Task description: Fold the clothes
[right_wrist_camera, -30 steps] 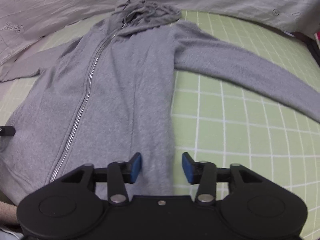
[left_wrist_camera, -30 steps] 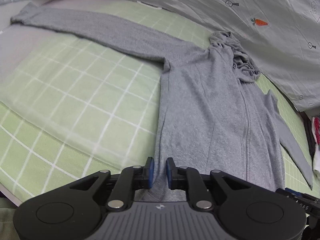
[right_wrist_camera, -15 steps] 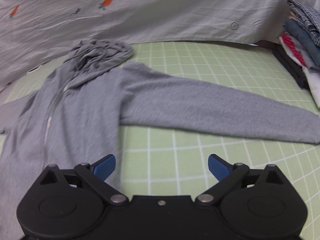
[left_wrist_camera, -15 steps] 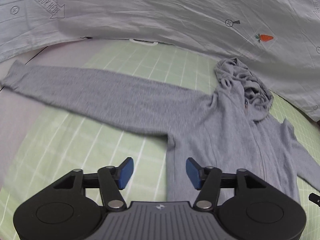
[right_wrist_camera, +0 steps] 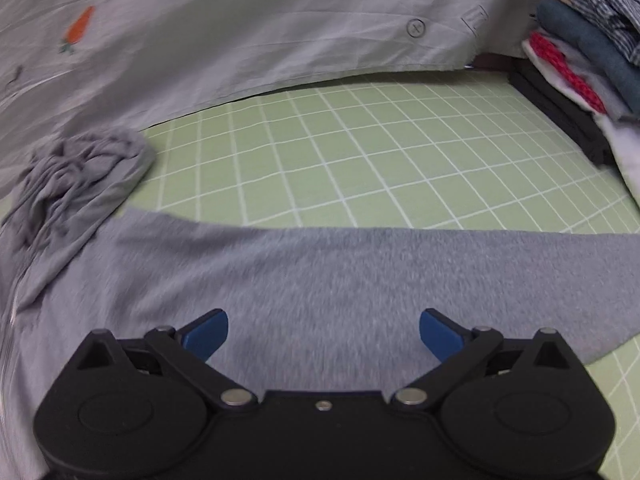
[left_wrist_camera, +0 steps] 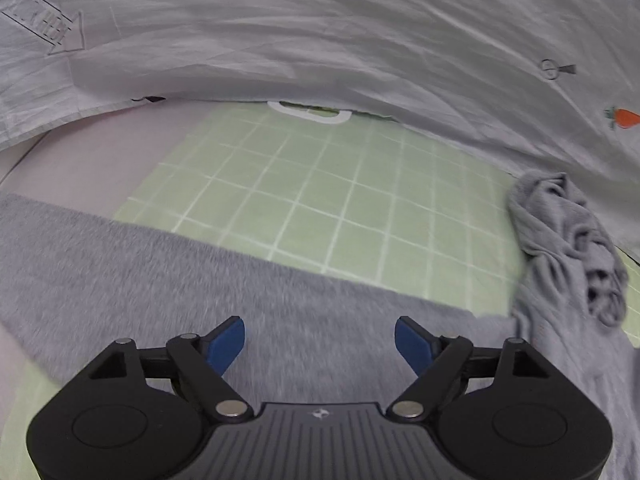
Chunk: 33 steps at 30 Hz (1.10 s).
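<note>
A grey zip hoodie lies flat on a green checked mat. In the left wrist view its left sleeve [left_wrist_camera: 168,264] runs across the frame, and the bunched hood [left_wrist_camera: 568,240] sits at the right. My left gripper [left_wrist_camera: 320,342] is open and empty just above that sleeve. In the right wrist view the right sleeve [right_wrist_camera: 360,276] stretches to the right, with the hood [right_wrist_camera: 80,172] at the left. My right gripper [right_wrist_camera: 324,334] is open and empty over the sleeve's middle.
A white printed sheet [left_wrist_camera: 320,28] drapes along the back in both views [right_wrist_camera: 240,28]. A stack of folded clothes [right_wrist_camera: 580,60] stands at the back right. The green mat [right_wrist_camera: 360,152] lies between sleeve and sheet.
Both grippers let go of the hoodie's hem, opened wide, and moved up from the bottom edge to hover over the two sleeves.
</note>
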Tool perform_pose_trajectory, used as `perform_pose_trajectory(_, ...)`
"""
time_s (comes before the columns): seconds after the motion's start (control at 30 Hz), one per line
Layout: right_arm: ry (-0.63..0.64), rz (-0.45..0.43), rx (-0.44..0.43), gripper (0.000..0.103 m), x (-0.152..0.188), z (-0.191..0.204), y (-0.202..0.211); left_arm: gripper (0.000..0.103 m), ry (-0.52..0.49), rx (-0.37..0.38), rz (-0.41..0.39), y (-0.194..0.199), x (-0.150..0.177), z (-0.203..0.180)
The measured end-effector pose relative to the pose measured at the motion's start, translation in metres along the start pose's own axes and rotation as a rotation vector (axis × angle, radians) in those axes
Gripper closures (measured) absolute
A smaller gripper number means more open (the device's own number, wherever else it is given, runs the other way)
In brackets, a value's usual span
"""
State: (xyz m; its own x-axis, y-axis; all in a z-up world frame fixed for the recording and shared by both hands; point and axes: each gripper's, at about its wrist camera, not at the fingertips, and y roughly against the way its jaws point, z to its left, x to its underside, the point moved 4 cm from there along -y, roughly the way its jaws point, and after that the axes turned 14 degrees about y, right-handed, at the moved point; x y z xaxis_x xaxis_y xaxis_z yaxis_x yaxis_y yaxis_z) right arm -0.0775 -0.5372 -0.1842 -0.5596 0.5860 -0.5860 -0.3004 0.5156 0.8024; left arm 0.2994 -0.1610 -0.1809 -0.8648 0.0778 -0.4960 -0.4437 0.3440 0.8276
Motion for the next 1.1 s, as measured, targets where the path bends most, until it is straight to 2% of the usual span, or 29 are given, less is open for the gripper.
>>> perform_pose_trajectory(0.17, 0.003, 0.025, 0.032, 0.000, -0.005, 0.001, -0.016, 0.005, -0.139, -0.008, -0.024, -0.019, -0.003, -0.006)
perform_pose_trajectory(0.23, -0.018, 0.007, 0.046, 0.000, -0.004, 0.001, -0.018, 0.000, -0.150, -0.014, -0.055, -0.020, 0.002, -0.008)
perform_pose_trajectory(0.37, -0.036, -0.016, 0.074, 0.000, -0.004, 0.005, -0.018, 0.001, -0.162, -0.026, -0.119, -0.021, 0.010, -0.012)
perform_pose_trajectory(0.43, -0.042, -0.021, 0.080, 0.000, -0.003, 0.006, -0.018, 0.007, -0.141, -0.036, -0.150, -0.019, 0.011, -0.011)
perform_pose_trajectory(0.47, -0.043, -0.023, 0.082, 0.000, -0.003, 0.006, -0.018, 0.025, -0.126, -0.042, -0.177, -0.016, 0.010, -0.011)
perform_pose_trajectory(0.5, -0.043, -0.025, 0.082, 0.000, -0.003, 0.006, -0.018, 0.051, -0.119, -0.045, -0.199, -0.013, 0.009, -0.012)
perform_pose_trajectory(0.53, -0.041, -0.027, 0.083, 0.000, -0.003, 0.006, -0.018, 0.063, -0.123, -0.045, -0.208, -0.011, 0.008, -0.014)
perform_pose_trajectory(0.57, -0.041, -0.031, 0.084, 0.000, -0.002, 0.006, -0.017, 0.083, -0.140, -0.041, -0.208, -0.011, 0.009, -0.017)
perform_pose_trajectory(0.6, -0.040, -0.033, 0.085, 0.000, -0.002, 0.006, -0.017, 0.088, -0.168, -0.045, -0.210, -0.011, 0.010, -0.020)
perform_pose_trajectory(0.63, -0.040, -0.036, 0.086, 0.000, -0.002, 0.006, -0.017, 0.088, -0.198, -0.052, -0.212, -0.012, 0.011, -0.023)
perform_pose_trajectory(0.73, -0.034, -0.039, 0.082, 0.000, -0.002, 0.005, -0.018, 0.092, -0.183, -0.049, -0.210, -0.014, 0.009, -0.017)
perform_pose_trajectory(0.8, -0.024, -0.040, 0.074, 0.000, -0.002, 0.004, -0.018, 0.093, -0.130, -0.052, -0.207, -0.015, 0.005, -0.007)
perform_pose_trajectory(0.9, -0.010, -0.044, 0.063, 0.000, 0.000, 0.003, -0.017, 0.093, -0.111, -0.093, -0.215, -0.016, 0.001, 0.002)
perform_pose_trajectory(1.1, -0.008, -0.057, 0.065, 0.000, 0.002, 0.002, -0.016, 0.090, -0.012, -0.076, -0.197, -0.014, -0.007, 0.014)
